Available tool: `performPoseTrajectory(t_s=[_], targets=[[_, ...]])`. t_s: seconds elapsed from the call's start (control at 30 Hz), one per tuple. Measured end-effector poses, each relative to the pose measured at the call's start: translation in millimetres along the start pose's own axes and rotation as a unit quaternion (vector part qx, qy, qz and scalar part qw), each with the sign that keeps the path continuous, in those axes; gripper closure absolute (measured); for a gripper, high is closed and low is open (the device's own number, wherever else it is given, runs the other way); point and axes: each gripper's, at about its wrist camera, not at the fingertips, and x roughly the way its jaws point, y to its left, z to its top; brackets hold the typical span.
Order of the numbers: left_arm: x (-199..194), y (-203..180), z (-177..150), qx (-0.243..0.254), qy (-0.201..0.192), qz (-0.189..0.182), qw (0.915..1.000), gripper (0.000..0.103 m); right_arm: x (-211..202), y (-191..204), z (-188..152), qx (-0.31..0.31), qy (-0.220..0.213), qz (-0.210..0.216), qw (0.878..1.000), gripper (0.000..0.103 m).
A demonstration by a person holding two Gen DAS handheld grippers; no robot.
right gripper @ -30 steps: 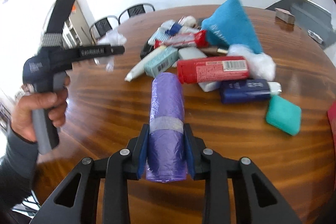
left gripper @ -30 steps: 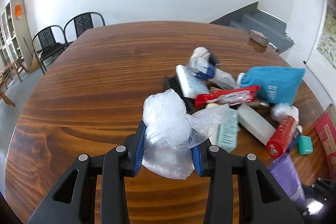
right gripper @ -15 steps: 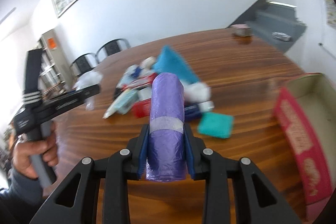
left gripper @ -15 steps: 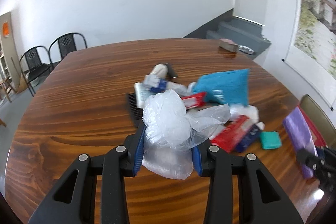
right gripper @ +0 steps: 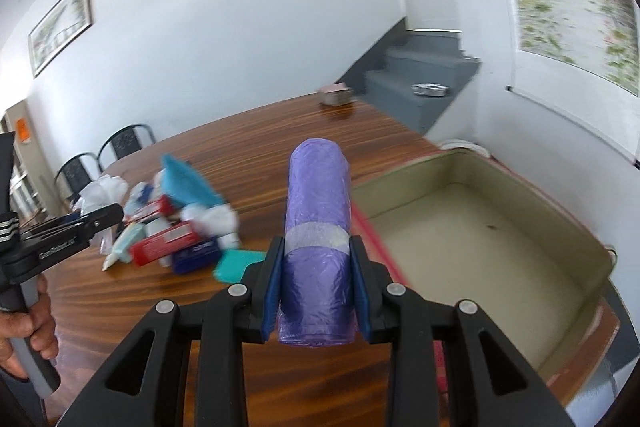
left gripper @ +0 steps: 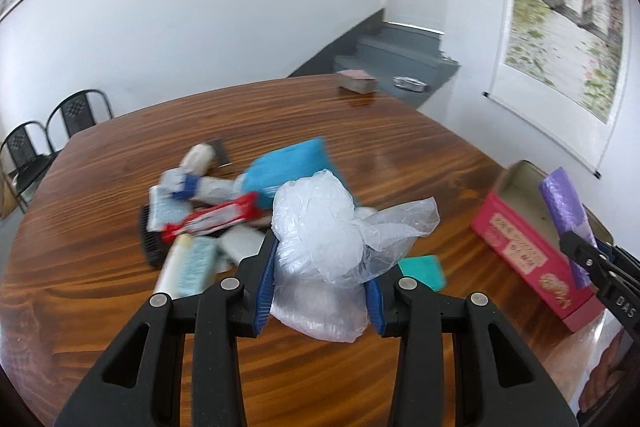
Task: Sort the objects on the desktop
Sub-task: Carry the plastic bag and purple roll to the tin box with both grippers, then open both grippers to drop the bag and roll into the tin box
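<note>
While raised above the worktop (left gripper: 100, 283), left claw (left gripper: 320, 291) clamped on crumpled clear plastic bag (left gripper: 324, 239), near side of the toiletry pile (left gripper: 208, 211). Right claw (right gripper: 316, 291) clamped on purple bag roll (right gripper: 318, 219), roll pointing away, beside near-left rim of open red box (right gripper: 500, 227). Box at right end of worktop. Teal case (right gripper: 232, 265) lying between pile and box.

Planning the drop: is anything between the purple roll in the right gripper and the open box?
Nothing visible. The purple roll, clamped in the right gripper, points toward the box, whose open interior looks bare.
</note>
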Motion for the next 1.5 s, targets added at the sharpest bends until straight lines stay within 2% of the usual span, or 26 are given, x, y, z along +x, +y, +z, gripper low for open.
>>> performPoseTrajectory(t_s=[0.17, 0.53, 0.97, 1.17, 1.2, 1.23, 1.3, 1.33, 1.4, 1.5], targets=[[9, -48, 12, 0.029, -0.002, -0.032, 0.9991, 0.062, -7, -34, 0, 0.014, -0.010, -0.038, 0.999, 0.069], [29, -151, 31, 0.088, 0.004, -0.101, 0.9910, 0.062, -15, -93, -2, 0.055, -0.013, -0.081, 0.995, 0.069], [55, -210, 35, 0.112, 0.019, -0.140, 0.9836, 0.062, -13, -118, -8, 0.070, -0.006, -0.100, 0.993, 0.069], [67, -224, 34, 0.117, 0.031, -0.153, 0.9808, 0.062, -12, -123, -7, 0.071, -0.005, -0.107, 0.992, 0.069], [69, -226, 33, 0.120, 0.037, -0.158, 0.9794, 0.058, -12, -123, -7, 0.071, -0.004, -0.109, 0.991, 0.068], [71, -229, 32, 0.123, 0.044, -0.163, 0.9779, 0.045, -12, -124, -7, 0.073, -0.005, -0.111, 0.991, 0.068], [72, -232, 30, 0.126, 0.044, -0.165, 0.9772, 0.029, -13, -125, -7, 0.074, -0.008, -0.114, 0.991, 0.063], [70, -232, 29, 0.128, 0.036, -0.161, 0.9779, 0.027, -14, -126, -6, 0.075, -0.010, -0.115, 0.990, 0.059], [69, -230, 29, 0.129, 0.030, -0.155, 0.9789, 0.027, -17, -126, -5, 0.075, -0.017, -0.119, 0.990, 0.039], [69, -224, 30, 0.122, 0.029, -0.149, 0.9808, 0.027, -19, -124, -4, 0.072, -0.022, -0.124, 0.989, 0.036]])
